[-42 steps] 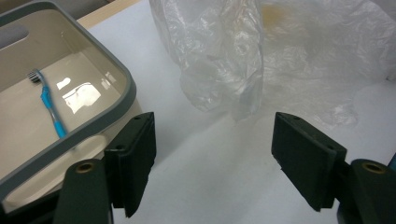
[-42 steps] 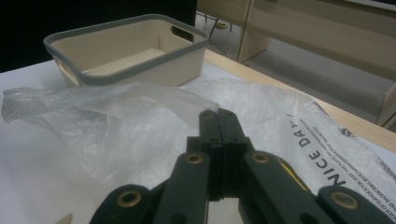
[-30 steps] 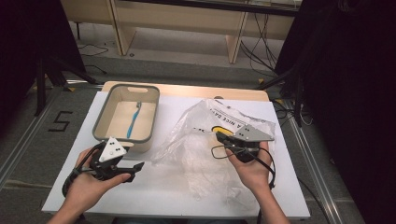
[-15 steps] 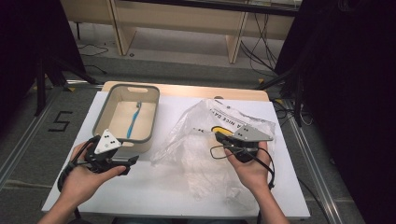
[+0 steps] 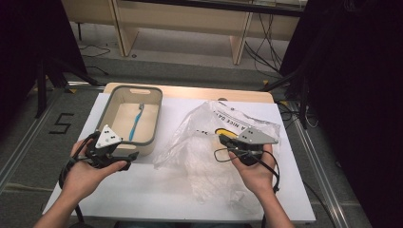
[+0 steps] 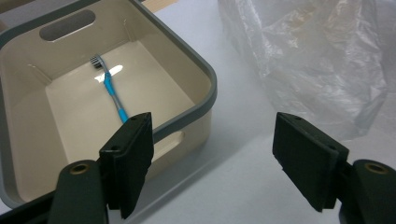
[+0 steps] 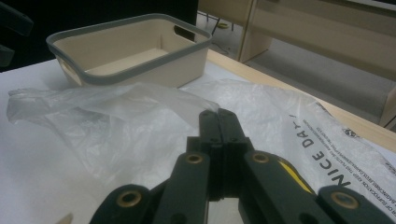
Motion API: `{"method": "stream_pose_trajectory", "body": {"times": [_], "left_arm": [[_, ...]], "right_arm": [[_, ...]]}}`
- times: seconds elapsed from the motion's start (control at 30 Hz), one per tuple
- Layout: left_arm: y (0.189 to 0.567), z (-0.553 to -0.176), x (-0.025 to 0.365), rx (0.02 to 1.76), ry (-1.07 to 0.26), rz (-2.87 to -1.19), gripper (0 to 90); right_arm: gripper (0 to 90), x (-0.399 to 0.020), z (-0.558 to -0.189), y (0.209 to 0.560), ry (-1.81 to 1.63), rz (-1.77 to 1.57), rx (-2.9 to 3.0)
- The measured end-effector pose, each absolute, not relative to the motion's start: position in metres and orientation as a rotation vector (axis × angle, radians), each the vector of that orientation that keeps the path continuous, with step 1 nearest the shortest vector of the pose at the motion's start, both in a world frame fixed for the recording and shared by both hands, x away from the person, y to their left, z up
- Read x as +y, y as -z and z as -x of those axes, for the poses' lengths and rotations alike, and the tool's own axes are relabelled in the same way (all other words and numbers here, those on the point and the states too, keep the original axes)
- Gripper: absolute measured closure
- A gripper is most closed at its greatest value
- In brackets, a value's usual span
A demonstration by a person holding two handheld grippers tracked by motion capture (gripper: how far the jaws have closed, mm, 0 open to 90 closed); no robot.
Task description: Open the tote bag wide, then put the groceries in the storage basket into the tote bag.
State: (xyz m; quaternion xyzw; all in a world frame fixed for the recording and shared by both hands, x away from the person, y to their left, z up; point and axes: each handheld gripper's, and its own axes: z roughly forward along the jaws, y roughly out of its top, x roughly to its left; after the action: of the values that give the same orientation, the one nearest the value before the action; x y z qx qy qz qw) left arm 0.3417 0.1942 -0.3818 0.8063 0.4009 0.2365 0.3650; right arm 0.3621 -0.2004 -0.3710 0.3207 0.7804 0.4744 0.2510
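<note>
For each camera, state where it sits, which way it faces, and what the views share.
High view: above the person's side, facing forward and down on the table; both forearms, left hand-held gripper, right hand-held gripper.
Left gripper view: on that gripper, facing bin and toothbrush; jaws apart.
Right gripper view: low, facing plastic bag; jaws together.
Shared: bin and bag.

A cream basket point(image 5: 150, 124) (grey-rimmed) holds a blue toothbrush point(image 5: 135, 122); the clear bag point(image 5: 204, 142) bears black lettering, on a white counter point(image 5: 157, 185).
</note>
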Motion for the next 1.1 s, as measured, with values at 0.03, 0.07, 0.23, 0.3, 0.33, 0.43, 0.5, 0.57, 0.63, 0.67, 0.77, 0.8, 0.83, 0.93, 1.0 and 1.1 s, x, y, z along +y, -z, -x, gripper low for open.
{"method": "stream_pose_trajectory", "body": {"times": [0.03,0.07,0.23,0.3,0.33,0.43,0.5,0.57,0.63,0.67,0.77,0.8,0.83,0.93,1.0,1.1], "left_arm": [[0.382,-0.343,0.195,1.034,-0.607,-2.073,28.9],[0.383,-0.344,0.196,1.039,-0.610,-2.073,28.9],[0.383,-0.349,0.199,1.060,-0.613,-2.066,28.9],[0.382,-0.353,0.199,1.068,-0.619,-2.056,28.9],[0.381,-0.354,0.199,1.072,-0.624,-2.053,28.9],[0.379,-0.360,0.199,1.080,-0.631,-2.045,28.5],[0.379,-0.364,0.200,1.087,-0.628,-2.039,28.3],[0.380,-0.369,0.200,1.094,-0.632,-2.040,28.3],[0.381,-0.373,0.200,1.107,-0.622,-2.038,28.4],[0.382,-0.375,0.200,1.110,-0.622,-2.039,28.4],[0.384,-0.379,0.200,1.119,-0.623,-2.037,28.4],[0.384,-0.380,0.200,1.119,-0.622,-2.040,28.4],[0.384,-0.380,0.200,1.121,-0.623,-2.039,28.4],[0.385,-0.382,0.201,1.130,-0.626,-2.031,28.4],[0.384,-0.383,0.202,1.134,-0.629,-2.031,28.4],[0.384,-0.386,0.204,1.141,-0.627,-2.029,28.4]], "right_arm": [[90.0,-0.200,-0.362,0.371,-1.292,-0.872,2.122],[90.0,-0.201,-0.362,0.371,-1.291,-0.873,2.123],[90.0,-0.200,-0.362,0.371,-1.290,-0.874,2.124],[90.0,-0.200,-0.362,0.371,-1.290,-0.873,2.124],[90.0,-0.200,-0.362,0.371,-1.289,-0.874,2.125],[90.0,-0.199,-0.362,0.373,-1.292,-0.878,2.129],[90.0,-0.199,-0.362,0.373,-1.292,-0.878,2.129],[90.0,-0.198,-0.363,0.373,-1.288,-0.879,2.133],[90.0,-0.197,-0.363,0.374,-1.287,-0.879,2.138],[90.0,-0.197,-0.362,0.374,-1.281,-0.876,2.141],[90.0,-0.198,-0.361,0.374,-1.287,-0.880,2.136],[90.0,-0.199,-0.361,0.374,-1.287,-0.883,2.133],[90.0,-0.200,-0.360,0.374,-1.288,-0.883,2.130],[90.0,-0.201,-0.360,0.374,-1.291,-0.890,2.128],[90.0,-0.201,-0.360,0.374,-1.291,-0.889,2.129],[90.0,-0.201,-0.361,0.374,-1.290,-0.887,2.131]]}}
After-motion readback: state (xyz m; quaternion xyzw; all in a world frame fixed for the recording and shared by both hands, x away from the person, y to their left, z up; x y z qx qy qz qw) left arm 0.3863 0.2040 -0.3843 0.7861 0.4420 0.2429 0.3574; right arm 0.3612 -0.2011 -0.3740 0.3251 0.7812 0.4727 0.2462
